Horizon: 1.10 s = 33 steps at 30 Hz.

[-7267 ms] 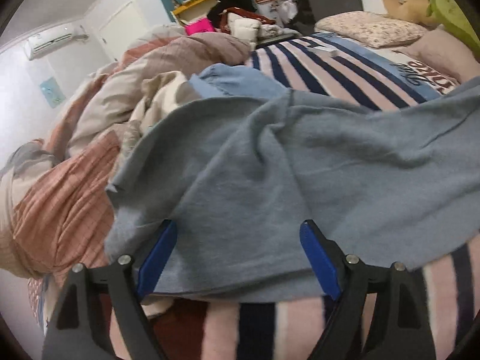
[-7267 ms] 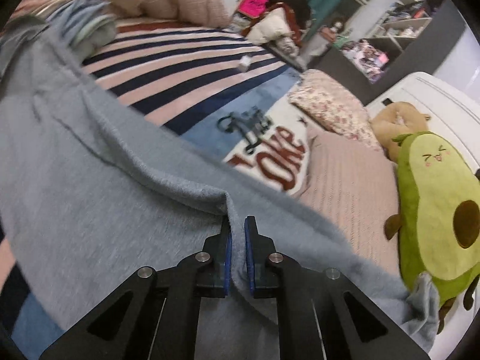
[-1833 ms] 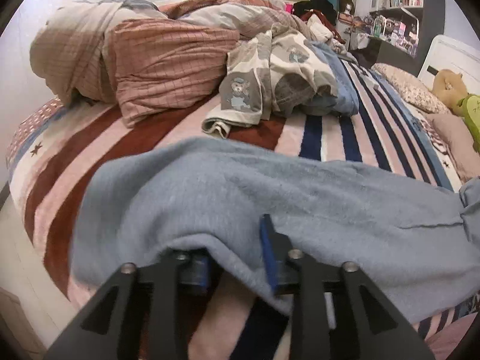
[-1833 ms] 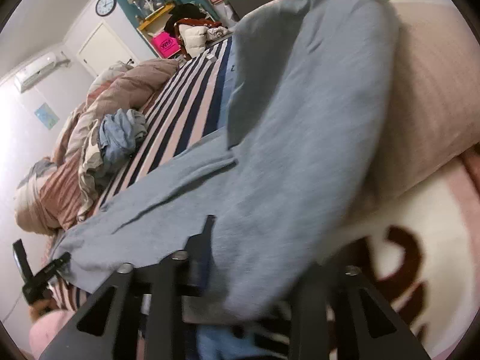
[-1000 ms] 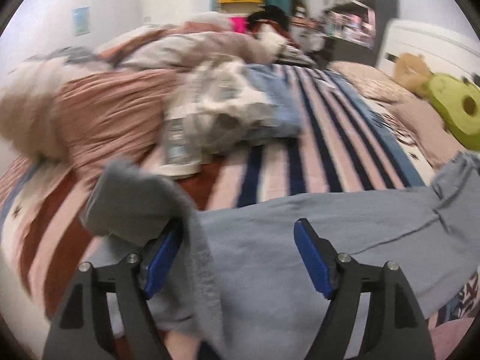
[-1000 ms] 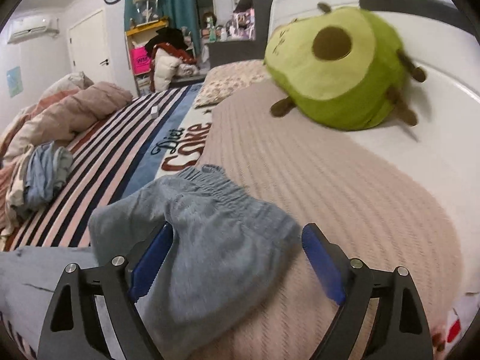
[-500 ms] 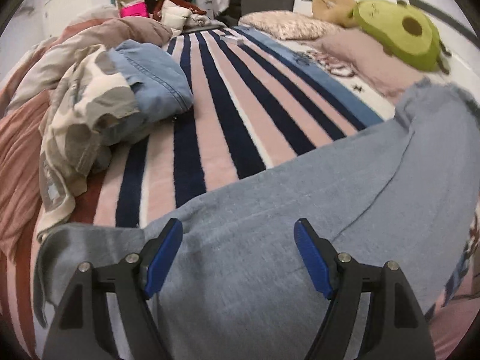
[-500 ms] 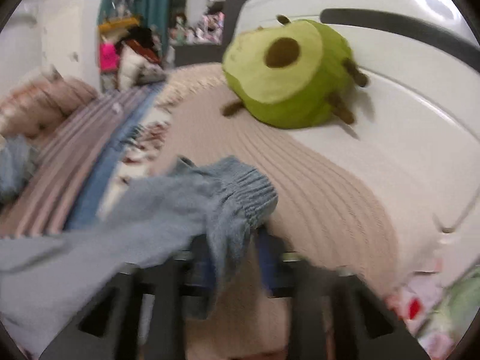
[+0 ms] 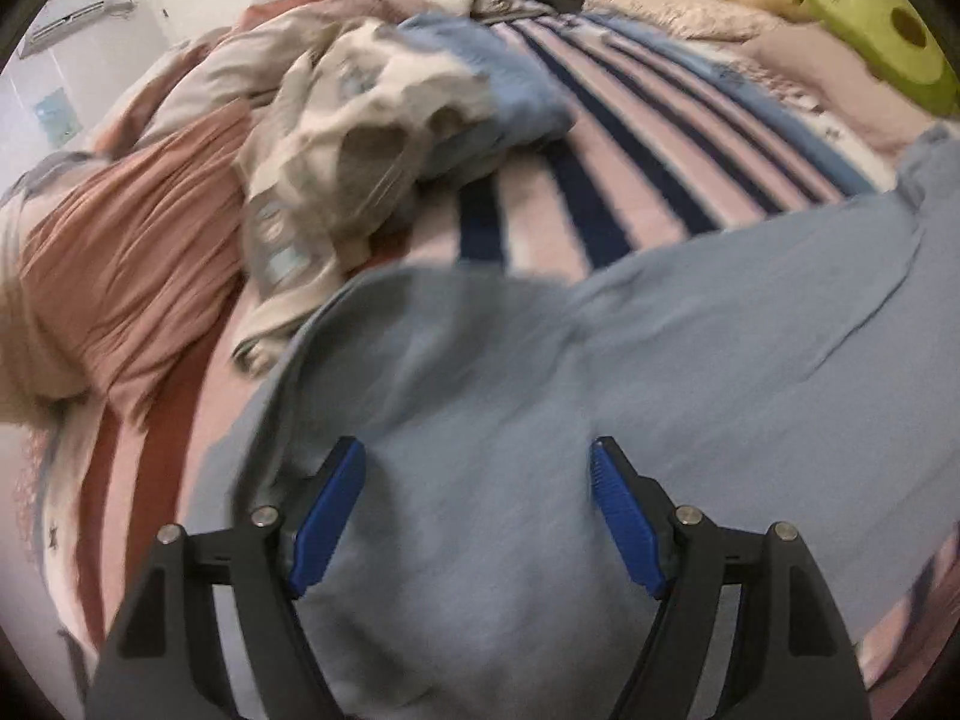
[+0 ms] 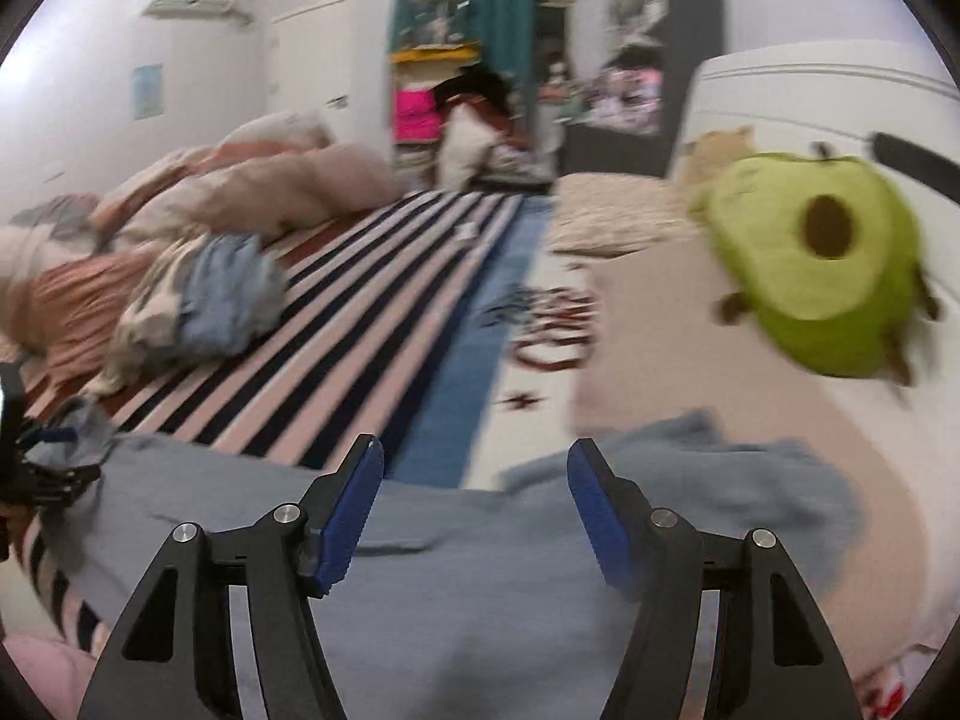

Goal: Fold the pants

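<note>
The pants [image 9: 600,420] lie stretched across the near edge of the bed [image 9: 630,192], one end by the heap of clothes [image 9: 384,120] and the other running up onto the pillow [image 10: 690,330] below the avocado toy [image 10: 822,276]. Both tongs stand wide and hold nothing: the left tongs [image 9: 477,510] hang over the cloth at the heap end, the right tongs [image 10: 474,510] over the stretch near the pillow. Both views are smeared by motion, so the hems and waistband are hard to make out.

The step in hand looks like taking a fresh hold for the next fold. To do it well:

- Pick matching spots. Each pair of tongs should take an edge, not the middle of the cloth, or the fold will bunch.
- At the left end the cloth looks rumpled and partly doubled over (a corner seems turned under there). Flatten it before gripping, or catch both layers together.
- The right end sits on the pillow's slope and is wrinkled. Draw it down onto the flat bed first, so the crease comes out straight.
- Close fully on the cloth, lift only a little, and keep it taut between the two holds as one end travels to the other.
- Keep clear of the heap, which lies just beside the left end and could snag.
</note>
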Each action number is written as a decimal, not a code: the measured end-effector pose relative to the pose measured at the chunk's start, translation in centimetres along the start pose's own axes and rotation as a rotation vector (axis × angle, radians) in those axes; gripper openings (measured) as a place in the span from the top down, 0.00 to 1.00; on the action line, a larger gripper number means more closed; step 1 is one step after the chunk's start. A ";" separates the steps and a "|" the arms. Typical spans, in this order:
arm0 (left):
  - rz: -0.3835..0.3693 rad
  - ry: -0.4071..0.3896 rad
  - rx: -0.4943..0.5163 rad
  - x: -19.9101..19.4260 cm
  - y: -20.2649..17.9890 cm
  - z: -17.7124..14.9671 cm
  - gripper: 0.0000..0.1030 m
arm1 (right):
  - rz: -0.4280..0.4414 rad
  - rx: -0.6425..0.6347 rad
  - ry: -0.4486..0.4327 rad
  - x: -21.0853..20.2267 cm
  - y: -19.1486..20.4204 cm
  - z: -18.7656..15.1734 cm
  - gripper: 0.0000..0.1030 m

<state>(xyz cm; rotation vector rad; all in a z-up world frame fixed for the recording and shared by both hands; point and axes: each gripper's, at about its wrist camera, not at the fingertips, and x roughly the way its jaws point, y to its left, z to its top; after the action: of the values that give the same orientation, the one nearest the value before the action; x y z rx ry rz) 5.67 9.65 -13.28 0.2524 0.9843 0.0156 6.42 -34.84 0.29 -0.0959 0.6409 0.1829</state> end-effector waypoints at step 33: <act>-0.123 -0.234 -0.331 -7.0 4.8 -1.5 0.36 | 0.427 -0.480 0.402 15.3 12.6 -3.6 0.35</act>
<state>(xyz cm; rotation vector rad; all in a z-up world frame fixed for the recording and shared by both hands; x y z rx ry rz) 1.01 13.74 -7.30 -0.1091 0.7489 0.0355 13.83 -20.87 -12.15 -0.4683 1.0056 0.7432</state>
